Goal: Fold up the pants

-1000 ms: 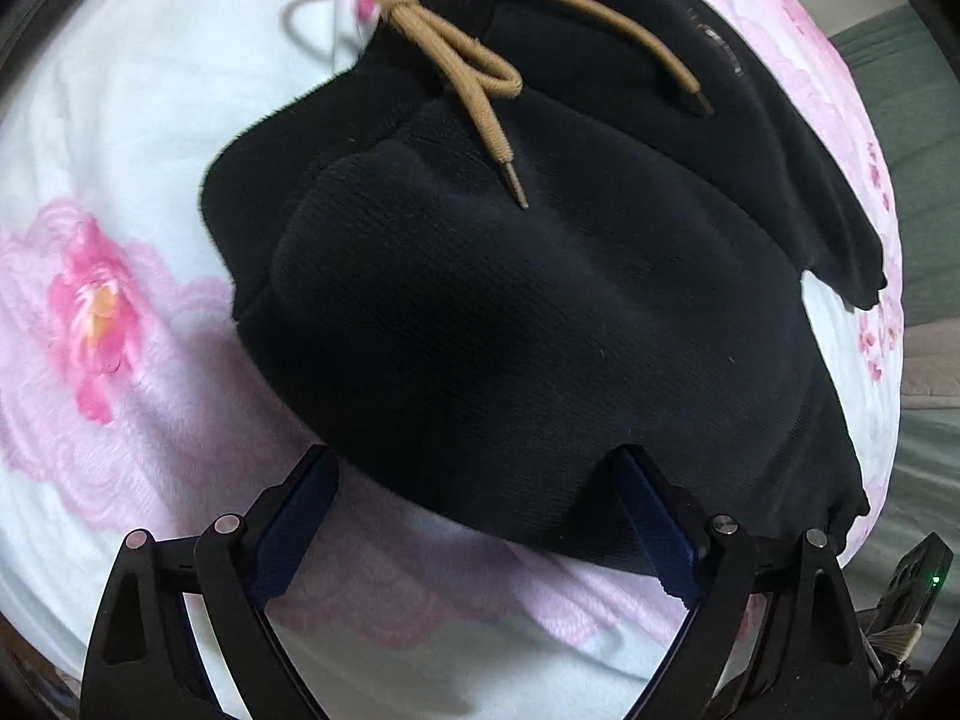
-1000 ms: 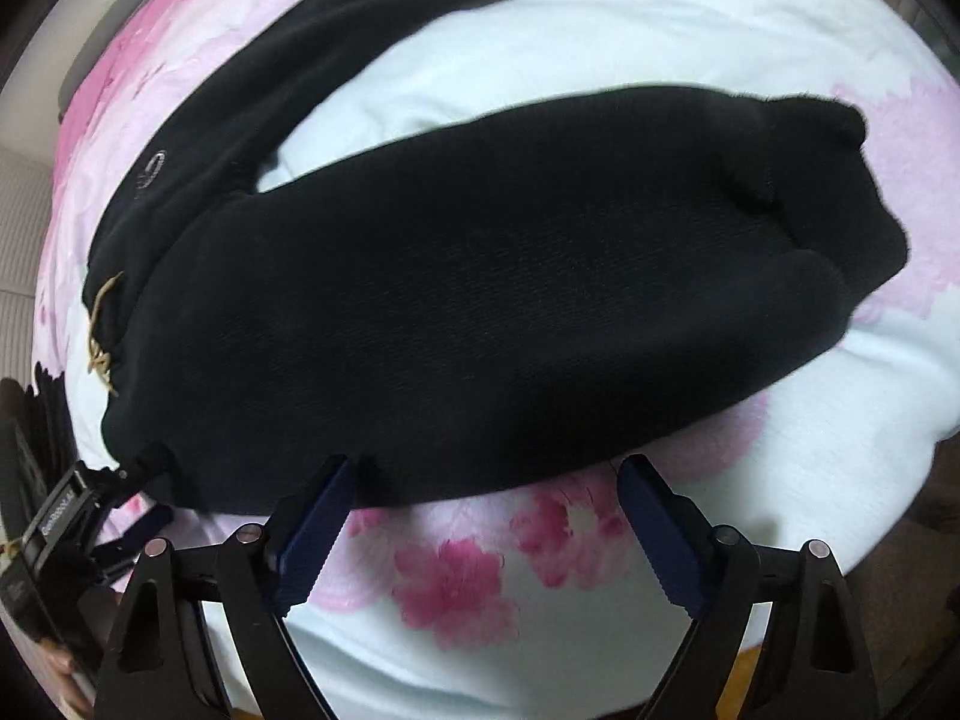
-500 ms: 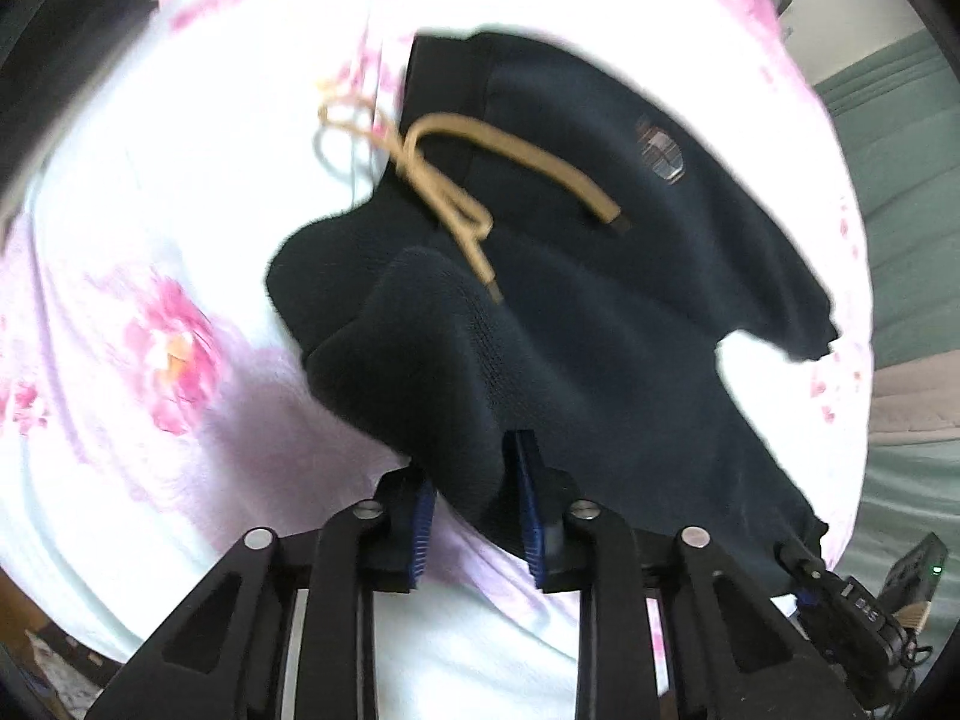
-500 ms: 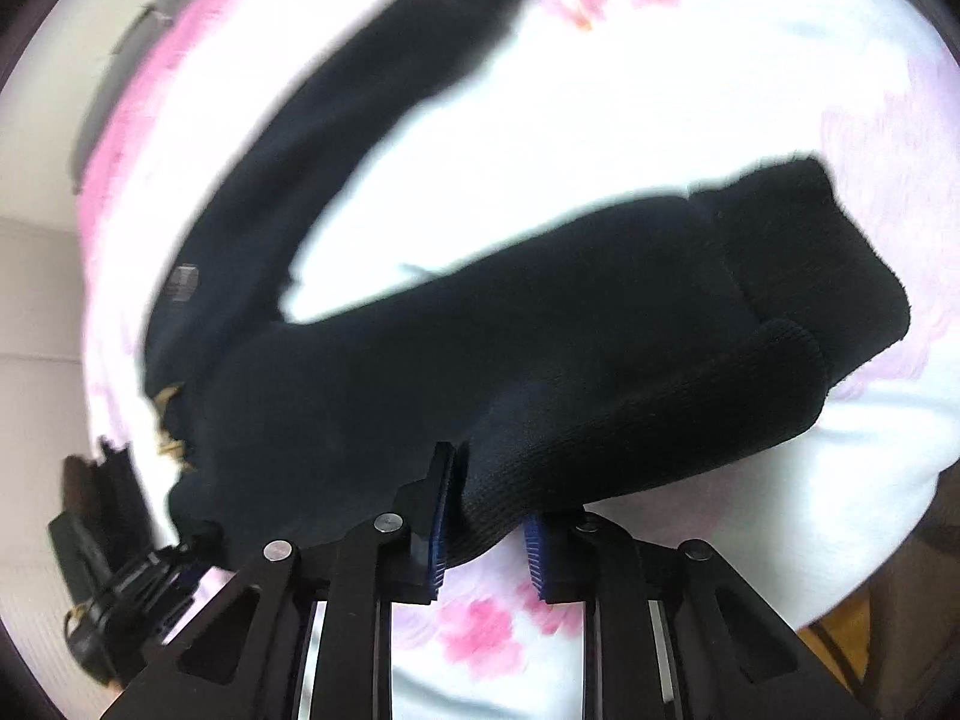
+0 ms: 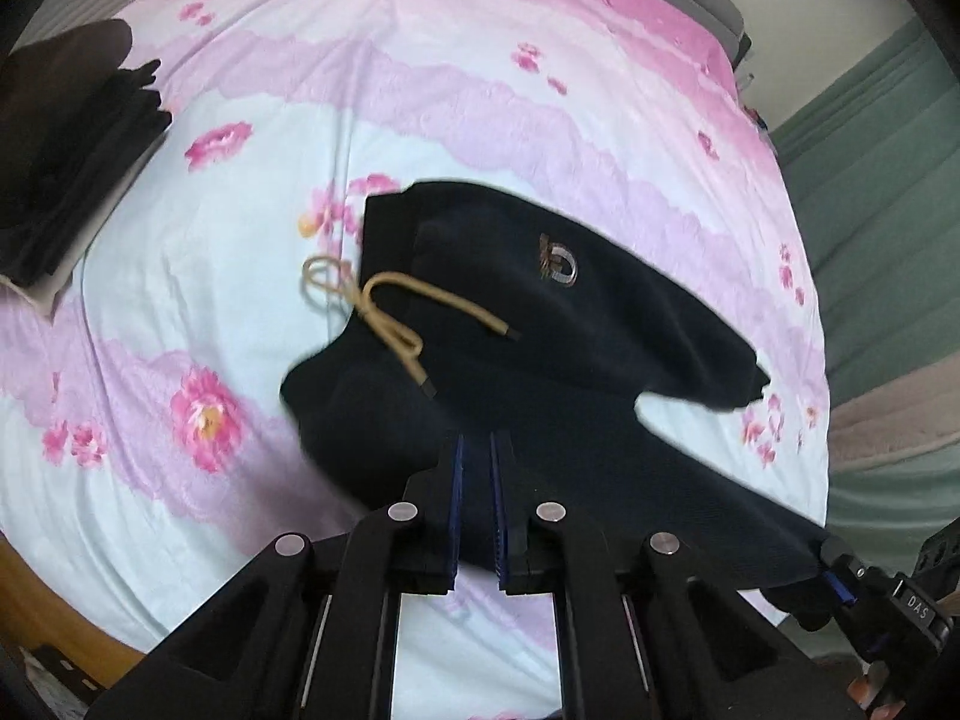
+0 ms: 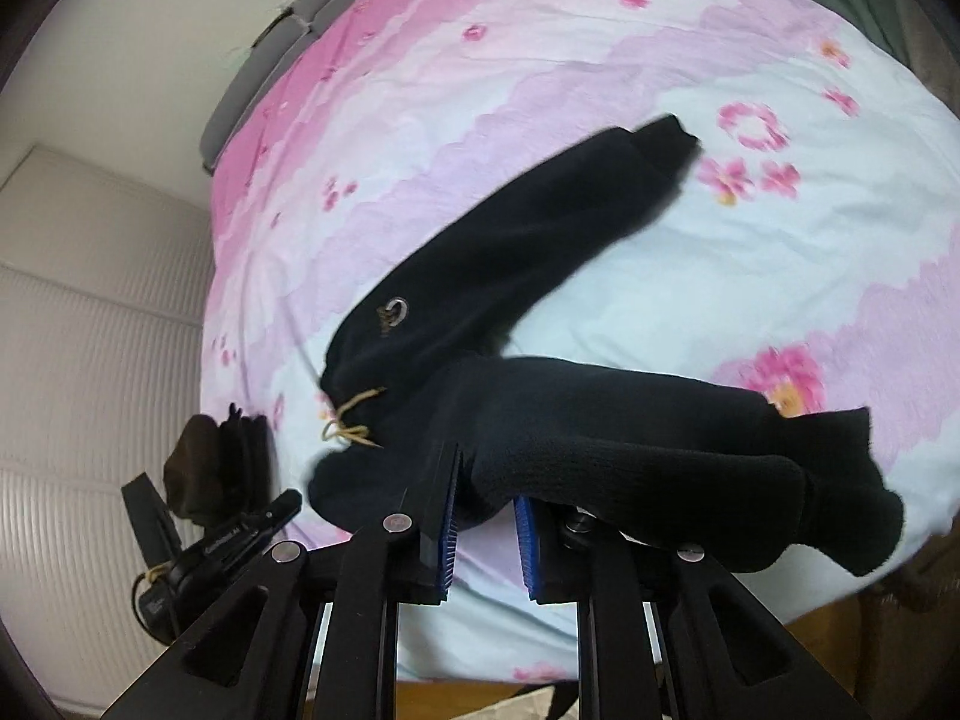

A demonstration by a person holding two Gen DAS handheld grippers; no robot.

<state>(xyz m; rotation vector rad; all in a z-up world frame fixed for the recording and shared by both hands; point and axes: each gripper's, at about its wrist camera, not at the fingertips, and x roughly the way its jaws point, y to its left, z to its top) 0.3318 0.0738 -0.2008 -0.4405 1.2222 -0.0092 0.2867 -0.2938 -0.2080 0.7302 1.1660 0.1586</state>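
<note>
Black pants (image 5: 558, 324) with a tan drawstring (image 5: 390, 318) lie on a floral bed sheet (image 5: 210, 228). My left gripper (image 5: 475, 480) is shut on the near edge of the pants close to the waist and lifts it off the sheet. My right gripper (image 6: 486, 504) is shut on the near leg (image 6: 630, 438) of the pants (image 6: 492, 300) and holds it raised. The far leg (image 6: 600, 192) trails on the sheet toward its cuff. The waistband and a small logo (image 5: 558, 261) face up.
A stack of dark folded clothes (image 5: 66, 138) lies at the bed's left side, also in the right wrist view (image 6: 210, 462). A grey headboard (image 6: 258, 60) borders the far end. Green fabric (image 5: 882, 210) lies beyond the bed's right. A wooden bed edge (image 5: 48, 612) runs near me.
Both grippers were open over the near edge a second ago. They closed on the fabric and have since lifted it, pulling back so more of the bed shows.
</note>
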